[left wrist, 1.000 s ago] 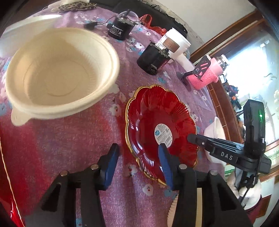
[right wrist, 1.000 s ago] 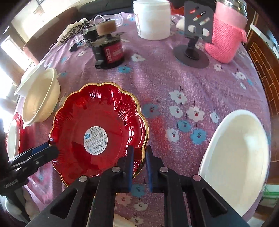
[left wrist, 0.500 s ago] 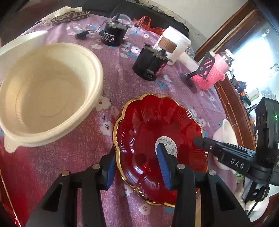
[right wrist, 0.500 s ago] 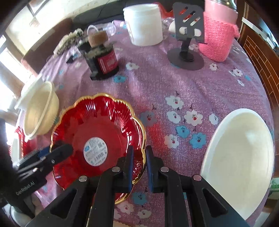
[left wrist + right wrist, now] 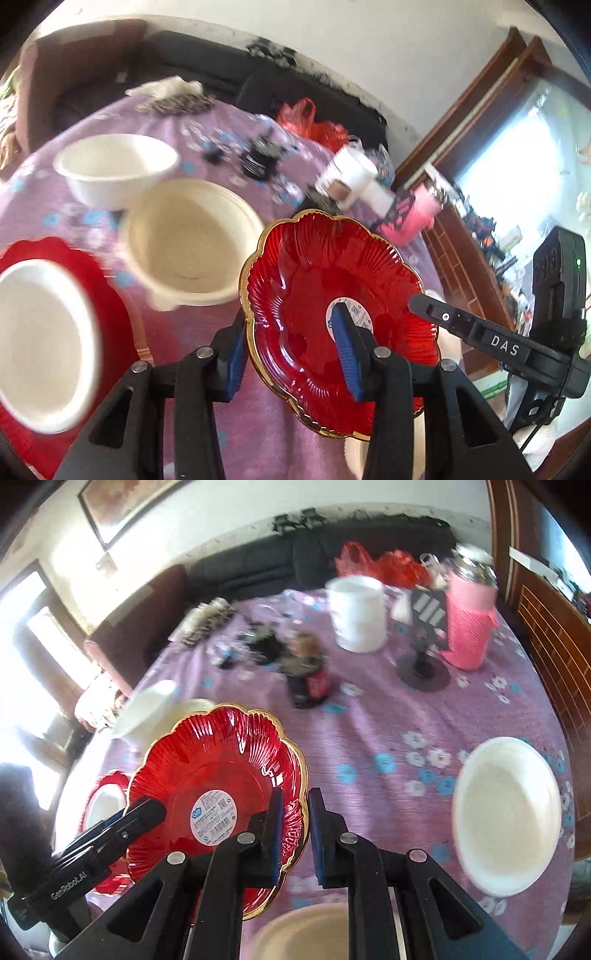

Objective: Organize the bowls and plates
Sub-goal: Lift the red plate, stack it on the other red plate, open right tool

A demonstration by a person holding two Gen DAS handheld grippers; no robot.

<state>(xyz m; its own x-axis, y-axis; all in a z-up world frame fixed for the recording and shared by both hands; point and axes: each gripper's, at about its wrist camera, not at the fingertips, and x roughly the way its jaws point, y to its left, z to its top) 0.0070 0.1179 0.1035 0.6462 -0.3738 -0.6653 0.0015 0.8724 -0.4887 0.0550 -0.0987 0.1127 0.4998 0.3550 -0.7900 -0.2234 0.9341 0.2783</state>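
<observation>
A red fluted plate (image 5: 332, 266) with a gold rim and a white sticker hangs tilted above the purple flowered tablecloth (image 5: 369, 731). My left gripper (image 5: 290, 350) is shut on its left rim, one blue pad under the edge and one on the inside. My right gripper (image 5: 295, 834) is shut on the red plate's (image 5: 214, 760) right rim. Left of it on the cloth stand a cream bowl (image 5: 192, 243) and a white bowl (image 5: 114, 166). A second red plate (image 5: 114, 306) at the near left carries another white bowl (image 5: 40, 339).
A white bowl (image 5: 509, 819) sits at the table's right edge and a cream bowl (image 5: 306, 934) below my right gripper. Further back stand a white jar (image 5: 356, 613), a pink-sleeved bottle (image 5: 469, 624), a black stand (image 5: 423, 668) and a dark jar (image 5: 308, 679).
Both grippers have risen together with the red plate, which has come off the cloth. Both views now take in more of the table and the room behind.
</observation>
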